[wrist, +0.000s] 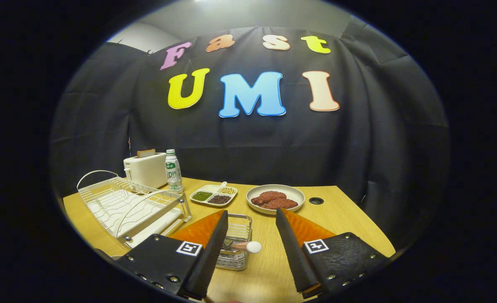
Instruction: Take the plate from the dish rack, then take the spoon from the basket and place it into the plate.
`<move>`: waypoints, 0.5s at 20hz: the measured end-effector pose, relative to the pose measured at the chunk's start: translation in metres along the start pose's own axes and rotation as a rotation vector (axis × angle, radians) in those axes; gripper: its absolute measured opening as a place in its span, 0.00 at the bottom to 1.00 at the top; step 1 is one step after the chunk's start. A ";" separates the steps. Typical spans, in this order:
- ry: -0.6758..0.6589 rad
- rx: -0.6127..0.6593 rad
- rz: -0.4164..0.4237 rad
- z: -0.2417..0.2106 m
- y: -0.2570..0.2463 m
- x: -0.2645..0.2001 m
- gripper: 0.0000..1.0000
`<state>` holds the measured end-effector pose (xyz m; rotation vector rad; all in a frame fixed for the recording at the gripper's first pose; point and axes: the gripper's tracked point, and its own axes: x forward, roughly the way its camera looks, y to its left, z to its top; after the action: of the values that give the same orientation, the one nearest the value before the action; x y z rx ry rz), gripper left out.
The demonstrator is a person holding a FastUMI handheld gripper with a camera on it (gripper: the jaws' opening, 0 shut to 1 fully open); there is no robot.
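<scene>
The gripper point(250, 221) hangs above the wooden table point(341, 223) with its two fingers spread wide apart and nothing between them but bare tabletop and the near things below. Neither finger touches anything.

Just ahead of the fingers and low between them, hard against the left finger, sits a small wire basket point(236, 235). A spoon point(245, 246) lies across it, its pale rounded end poking out past the basket's rim toward the gap between the fingers; part of the spoon is hidden behind the left finger.

Left of the left finger and a little farther off stands the white wire dish rack point(126, 204). Its slots look bare; I cannot make out a plate standing in it.

Beyond the fingers, near the middle of the table, rests a plate point(297, 194) carrying brown patties point(273, 200), and just to its left a divided dish point(213, 195) with beans or seeds. Behind the rack are a toaster point(145, 170) with a slice of bread in it and a bottle point(173, 170).

As for progress, the spoon is not yet picked up, so that step is left. Whether the plate has been taken out of the rack I cannot settle: the one plate seen is loaded with food, and no bare plate lies near the fingers.
</scene>
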<state>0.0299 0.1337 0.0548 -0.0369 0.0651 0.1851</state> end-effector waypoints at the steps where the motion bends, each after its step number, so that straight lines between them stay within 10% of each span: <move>1: 0.003 0.004 0.003 -0.002 0.001 0.003 0.73; 5: 0.007 0.017 0.005 -0.008 0.005 0.011 0.30; 10: 0.013 0.077 0.039 -0.005 0.011 0.009 0.15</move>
<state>0.0361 0.1454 0.0487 0.0399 0.0862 0.2212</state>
